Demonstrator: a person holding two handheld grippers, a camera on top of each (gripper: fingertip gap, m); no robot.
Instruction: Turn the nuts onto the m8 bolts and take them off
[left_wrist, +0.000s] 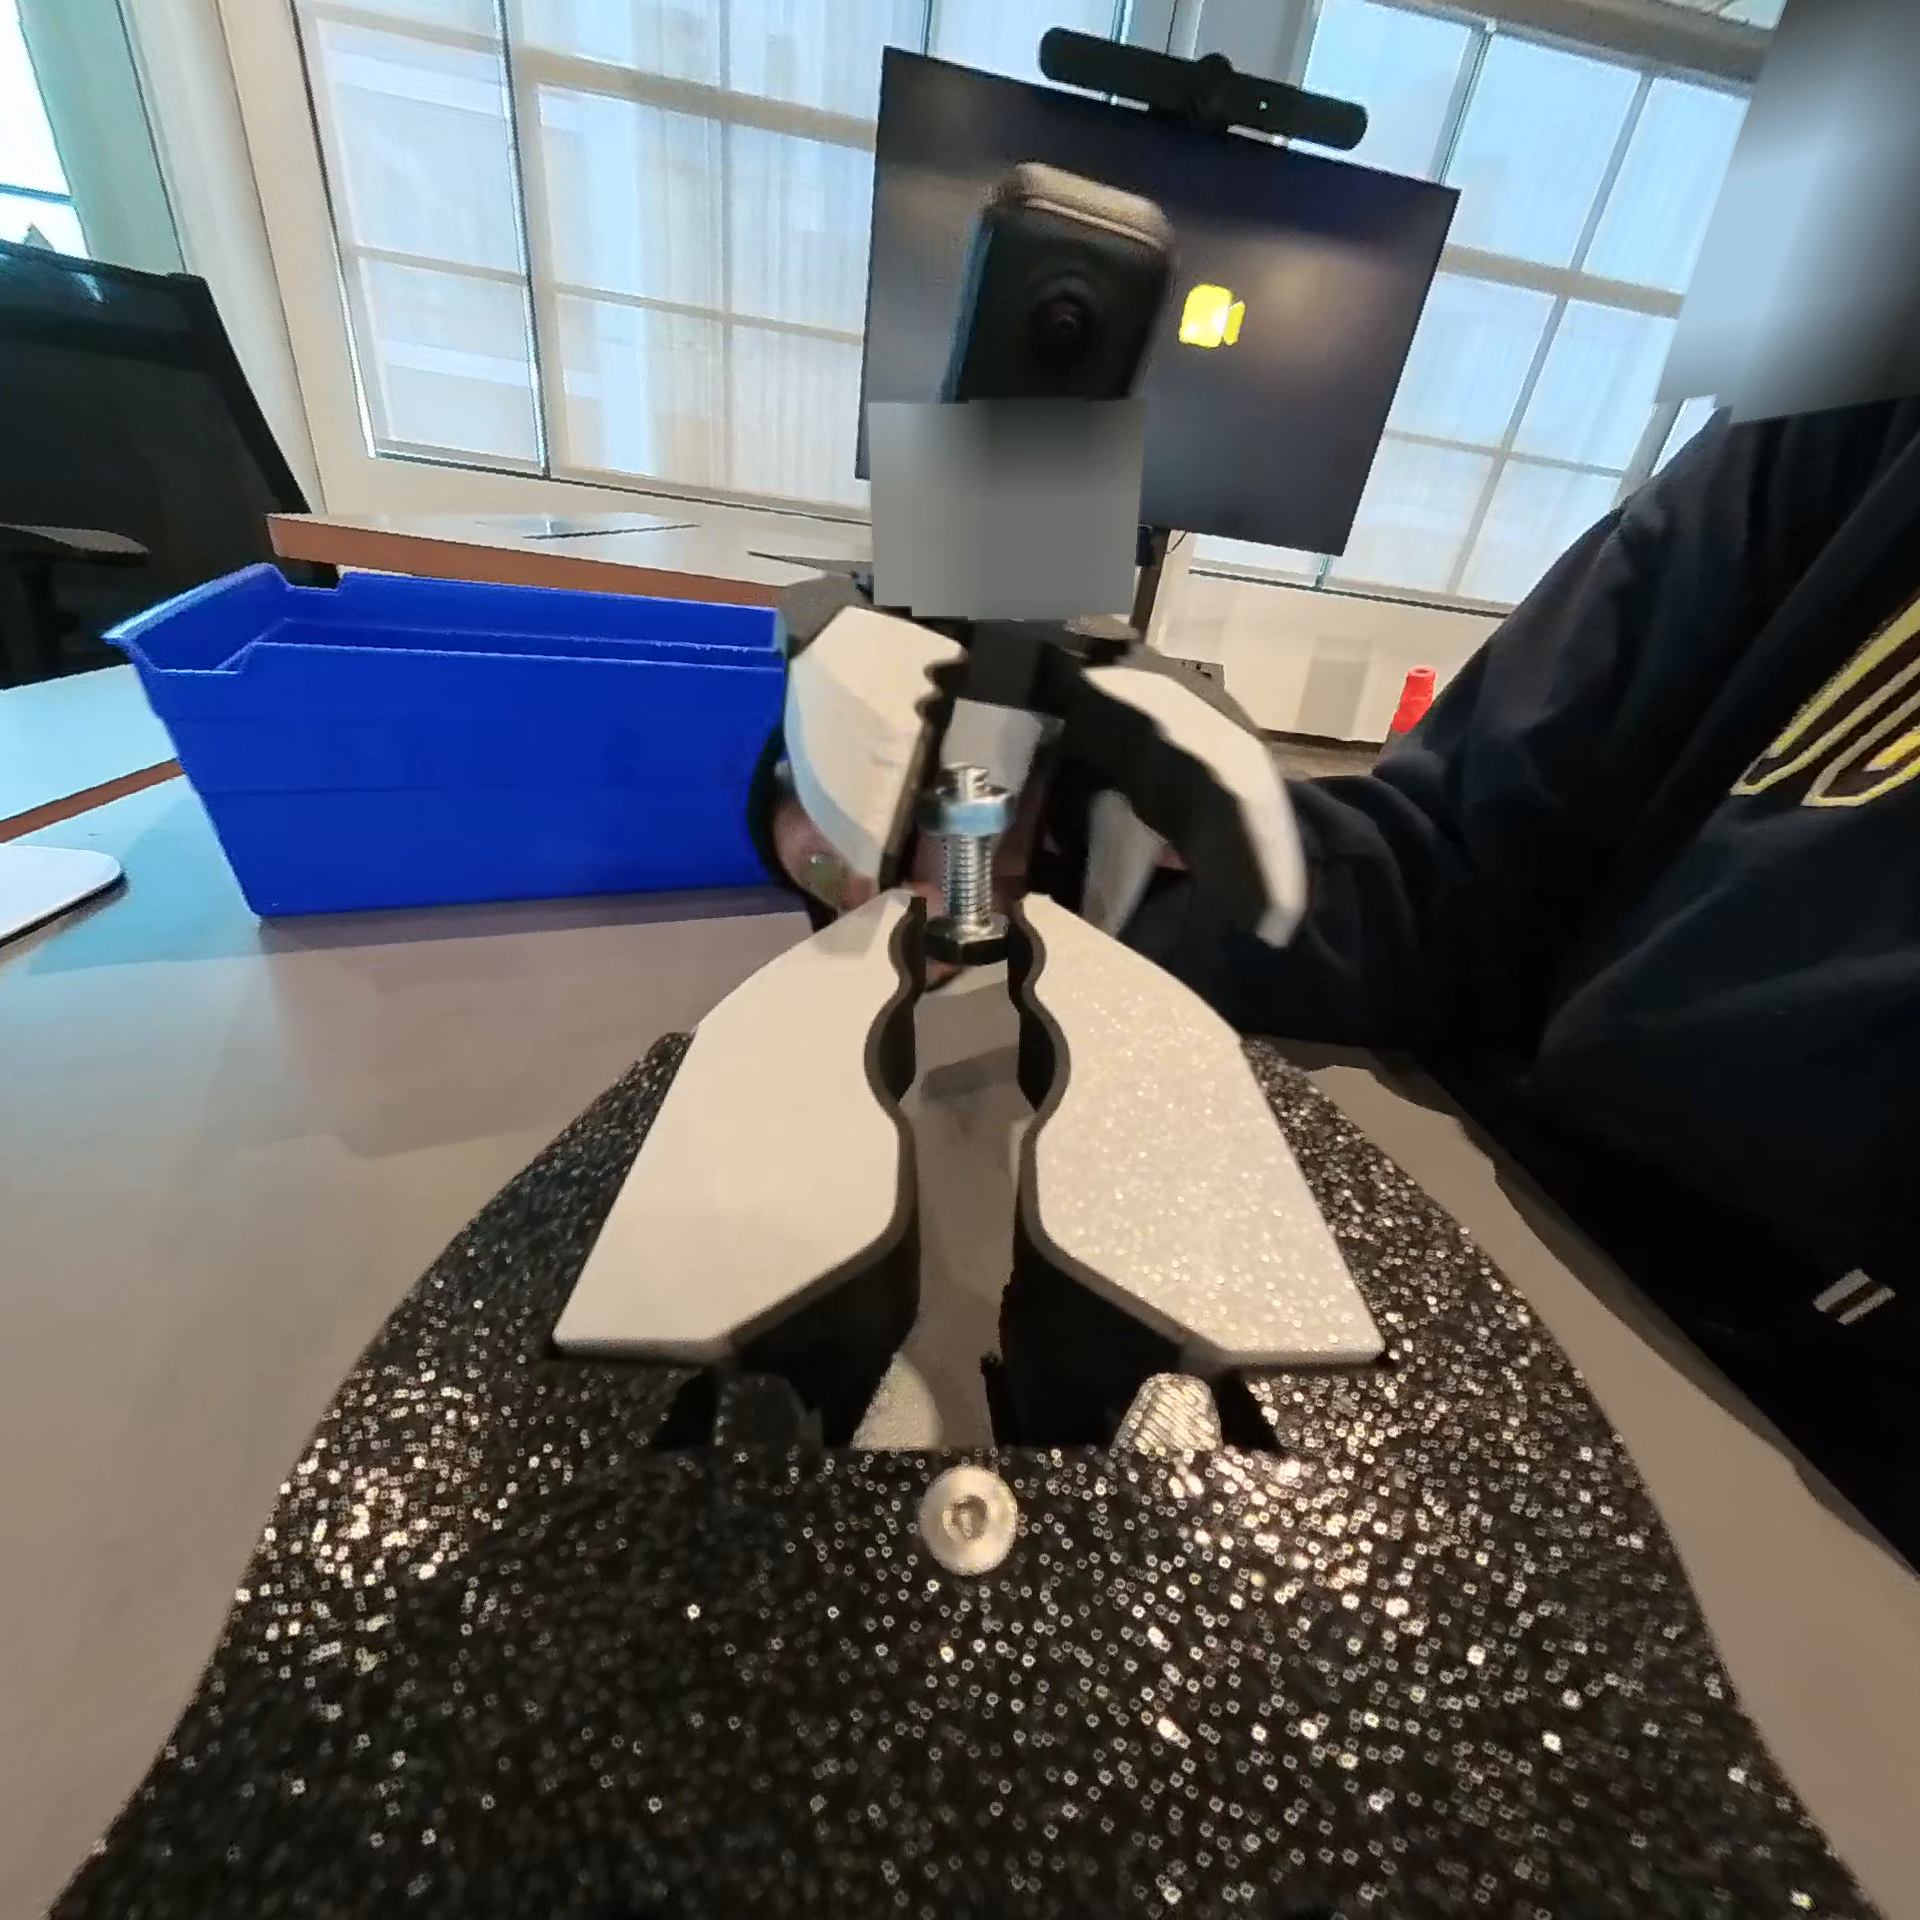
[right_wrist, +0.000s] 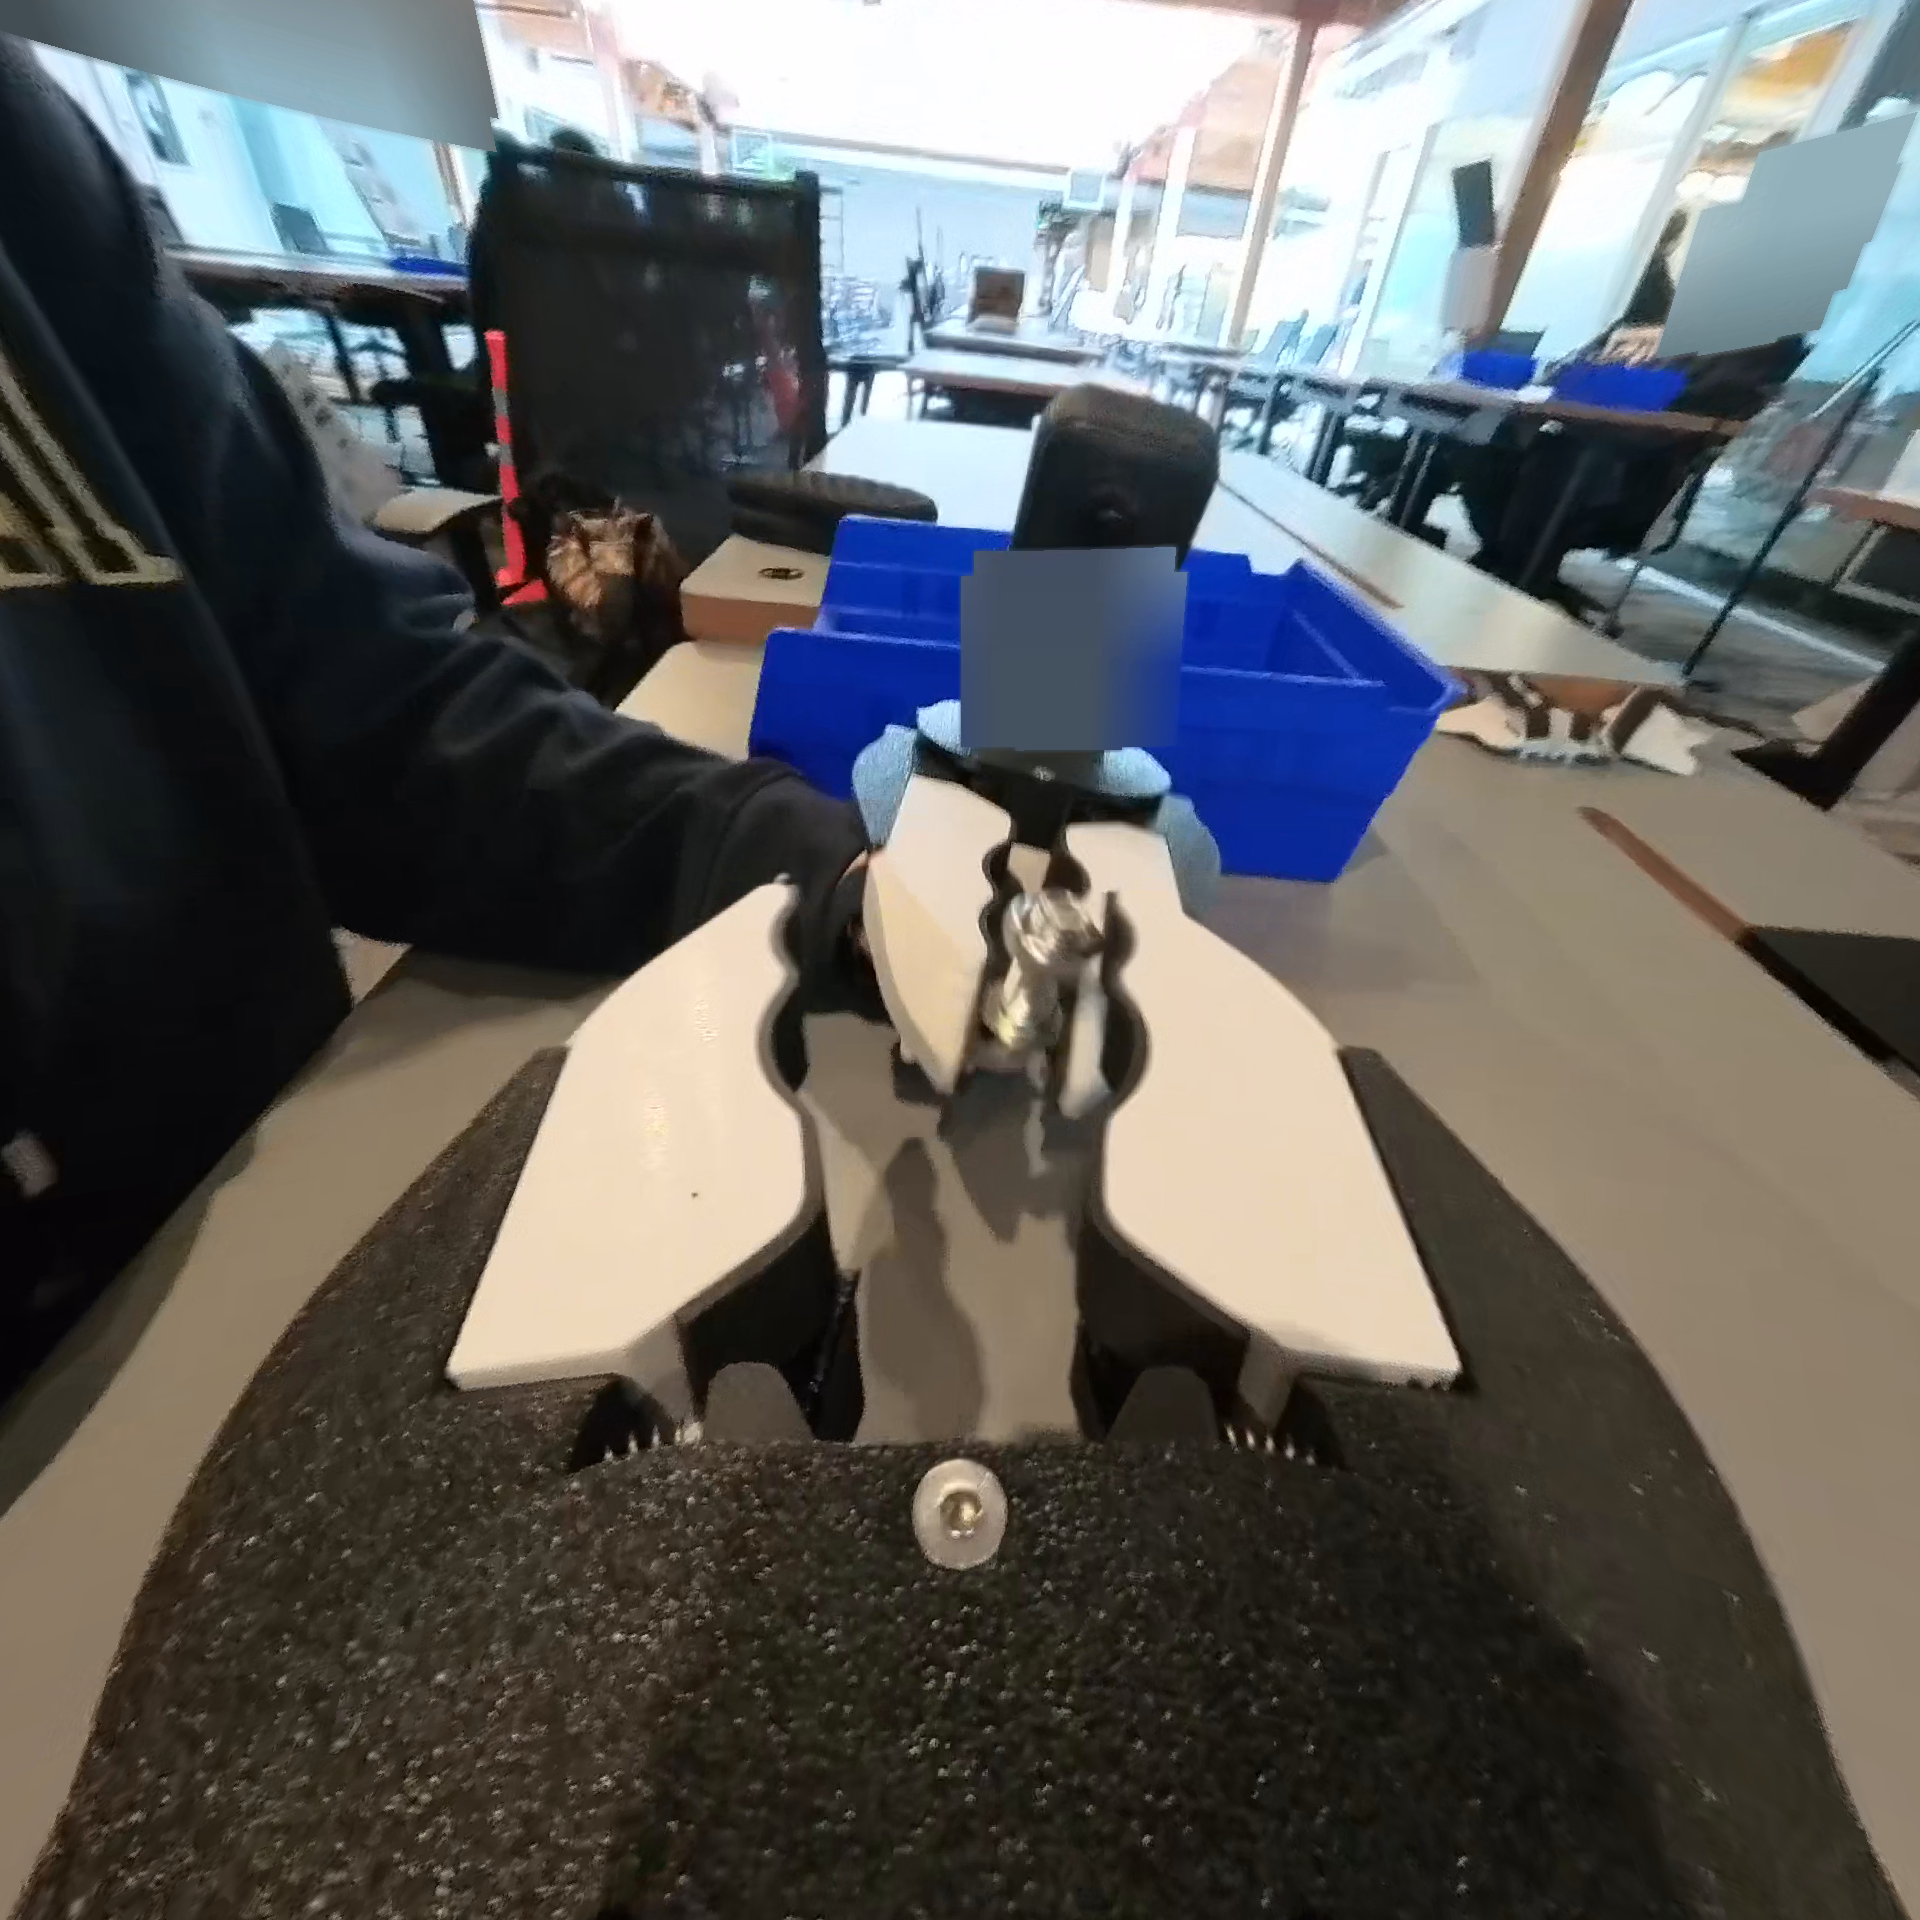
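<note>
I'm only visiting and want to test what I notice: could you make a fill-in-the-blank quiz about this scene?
1. The left gripper is shut on the silver threaded metal ___.
2. The right gripper has its jaws ___.
3. Near that item's upper end sits a silver hexagonal ___.
4. The rectangular plastic bin on the grey table is coloured ___.
Missing words: bolt, open, nut, blue.

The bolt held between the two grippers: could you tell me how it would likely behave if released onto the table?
The bolt is bare shiny metal, so probably stiff, heavy for its size and slippery. Its round threaded shank suggests it would roll, though the hex head clamped in the left gripper and the nut near its tip might limit that. The right gripper stands open around it.
</note>
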